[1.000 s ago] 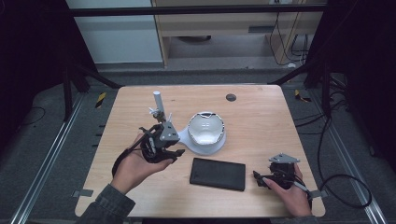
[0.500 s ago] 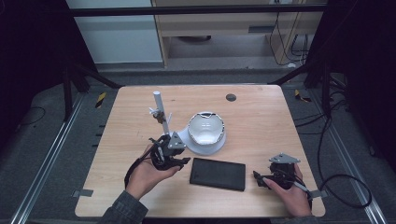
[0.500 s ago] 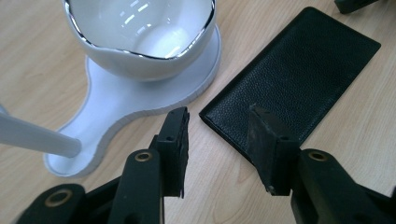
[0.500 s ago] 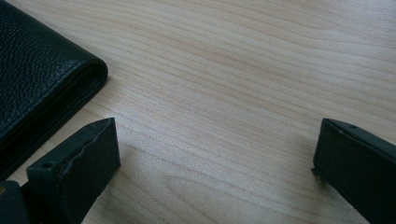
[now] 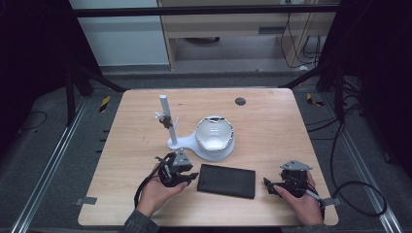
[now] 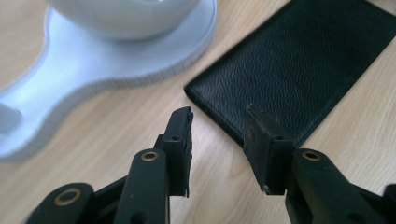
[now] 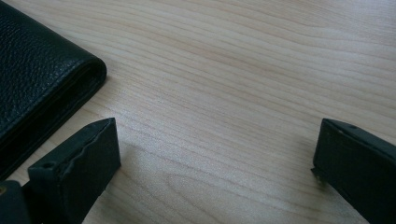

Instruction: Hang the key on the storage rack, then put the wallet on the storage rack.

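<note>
A flat black leather wallet (image 5: 227, 180) lies near the table's front edge, between the two hands. My left gripper (image 5: 192, 177) is at the wallet's left end. In the left gripper view it (image 6: 217, 114) is open, its jaws low over the wood and the wallet's (image 6: 299, 65) near corner just beyond the tips. My right gripper (image 5: 269, 184) rests just off the wallet's right end. In the right gripper view it (image 7: 215, 130) is wide open over bare wood, and the wallet's rounded edge (image 7: 37, 79) lies beside its left jaw.
A white stand (image 5: 182, 142) with an upright post (image 5: 166, 119) and a white bowl-shaped shell (image 5: 214, 138) sits behind the wallet; its base (image 6: 93, 65) is close to the left jaws. A small dark disc (image 5: 240, 101) lies on the wooden table (image 5: 272, 121) at the back.
My left gripper has moved from beside the stand's post toward the front and right, down to the wallet's left end. The right gripper has stayed where it was.
</note>
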Demonstrator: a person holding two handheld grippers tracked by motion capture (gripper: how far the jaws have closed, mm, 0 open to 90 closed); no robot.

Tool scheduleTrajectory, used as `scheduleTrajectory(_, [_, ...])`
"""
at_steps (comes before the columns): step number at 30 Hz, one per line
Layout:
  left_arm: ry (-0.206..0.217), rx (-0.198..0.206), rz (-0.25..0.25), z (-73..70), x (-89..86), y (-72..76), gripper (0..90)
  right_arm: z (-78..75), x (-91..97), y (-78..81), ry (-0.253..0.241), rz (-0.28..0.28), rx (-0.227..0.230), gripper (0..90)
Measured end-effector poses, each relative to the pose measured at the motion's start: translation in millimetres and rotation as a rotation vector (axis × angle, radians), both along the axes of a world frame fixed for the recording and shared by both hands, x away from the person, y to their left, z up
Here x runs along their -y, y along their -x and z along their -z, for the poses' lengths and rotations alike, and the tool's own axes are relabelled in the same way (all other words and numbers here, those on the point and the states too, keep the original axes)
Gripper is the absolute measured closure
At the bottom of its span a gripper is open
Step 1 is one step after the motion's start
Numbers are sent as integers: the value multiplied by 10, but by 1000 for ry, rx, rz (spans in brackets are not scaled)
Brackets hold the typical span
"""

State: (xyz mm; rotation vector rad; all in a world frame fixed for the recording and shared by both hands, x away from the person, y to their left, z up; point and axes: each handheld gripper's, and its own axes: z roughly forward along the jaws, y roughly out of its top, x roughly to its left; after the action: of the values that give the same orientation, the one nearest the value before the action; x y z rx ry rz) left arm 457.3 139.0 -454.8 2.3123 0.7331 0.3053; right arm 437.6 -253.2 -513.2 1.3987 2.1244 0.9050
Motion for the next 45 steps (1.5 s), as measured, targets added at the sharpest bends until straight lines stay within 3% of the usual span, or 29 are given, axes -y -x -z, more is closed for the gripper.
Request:
scheduleTrajectory(6, [1,-9,-13,96,-74,125,653,0,-12,14,2,8,2,15])
scheduleTrajectory(11, [-35,3,-36,180,-101,226,673,-41,-29,24,1,-19,-4,71])
scheduleTrajectory(18, [7,-10,-33,191,-195,300,663,-108,-8,58,-25,-6,34,69])
scheduleTrajectory(26, [12,-30,-14,240,-215,291,656,-210,-90,119,-31,-44,111,97])
scheduleTrajectory(35, [-14,-45,15,278,-145,320,664,-255,-136,161,-40,-94,131,104])
scheduleTrajectory(40, [-37,-49,39,260,-95,353,732,-298,-156,262,-65,-149,144,104])
scheduleTrajectory(45, [-47,-66,52,263,-95,358,790,-302,-206,265,-65,-186,143,104])
